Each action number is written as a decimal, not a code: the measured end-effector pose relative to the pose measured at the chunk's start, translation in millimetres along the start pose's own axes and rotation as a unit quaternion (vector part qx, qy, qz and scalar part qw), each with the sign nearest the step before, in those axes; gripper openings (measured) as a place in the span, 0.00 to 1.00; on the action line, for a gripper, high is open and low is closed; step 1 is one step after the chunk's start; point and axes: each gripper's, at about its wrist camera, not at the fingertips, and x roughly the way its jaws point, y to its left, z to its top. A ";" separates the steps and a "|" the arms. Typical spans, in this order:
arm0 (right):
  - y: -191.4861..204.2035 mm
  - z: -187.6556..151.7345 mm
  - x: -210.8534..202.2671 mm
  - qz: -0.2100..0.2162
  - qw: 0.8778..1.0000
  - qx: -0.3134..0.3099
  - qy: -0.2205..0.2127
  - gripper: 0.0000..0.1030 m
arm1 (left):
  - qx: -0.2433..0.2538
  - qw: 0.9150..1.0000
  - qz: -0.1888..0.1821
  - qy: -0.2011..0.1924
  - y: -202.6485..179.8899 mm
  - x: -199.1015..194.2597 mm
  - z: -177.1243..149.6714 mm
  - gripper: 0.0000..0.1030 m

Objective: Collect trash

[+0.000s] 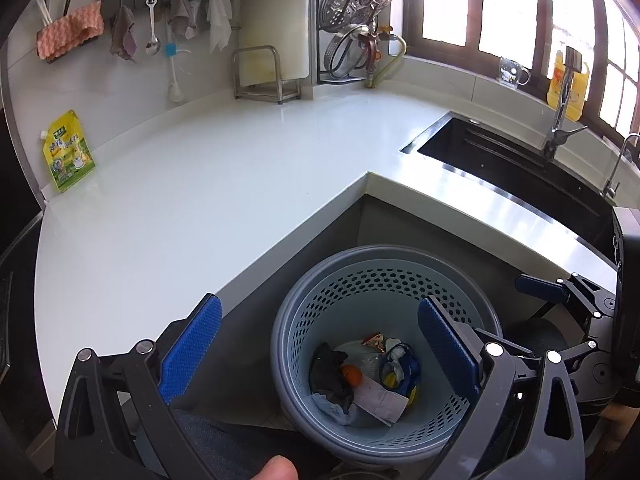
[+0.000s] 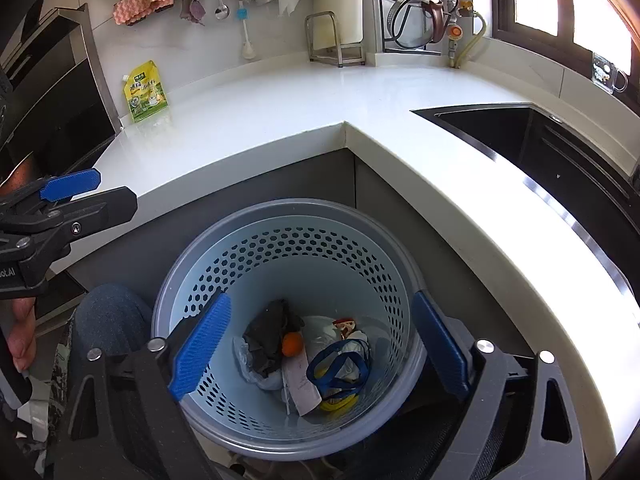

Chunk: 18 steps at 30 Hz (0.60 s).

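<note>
Both grippers hang above the waste basket [image 2: 280, 320], and we find their jaws spread wide with nothing between the pads. Seen through the gap of the right gripper [image 2: 320, 344], the basket sits directly below and ahead; through the gap of the left gripper [image 1: 320, 344] it lies below and toward the right-hand jaw. On the basket floor rests the collected trash: a dark crumpled wad [image 2: 272, 332], a small orange piece [image 2: 293, 345], a paper slip [image 2: 302, 384], a blue looped strap [image 2: 340, 368] and pale wrappers. We judge the drop step to be finished, since both sets of jaws stand empty over the bin. Beyond the jaws the white countertop [image 2: 280, 96] appears nearly bare; only a yellow-green pouch [image 2: 146, 92] leans against the wall, far ahead and left of the right gripper's jaws. Whether it counts as trash we cannot tell. If so, the next move calls for a reach across the counter and a pinch on its thin upper edge.
</note>
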 end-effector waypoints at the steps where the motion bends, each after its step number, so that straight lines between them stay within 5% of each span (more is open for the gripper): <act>1: 1.1 0.5 -2.8 0.000 1.000 -0.001 -0.005 0.92 | 0.002 1.000 0.006 -0.003 -0.7 -2.4 0.0 0.94; 18: 12.4 0.5 -12.5 -0.012 1.000 0.001 -0.021 0.92 | -0.018 1.000 -0.002 -0.003 9.9 -12.7 -3.2 0.94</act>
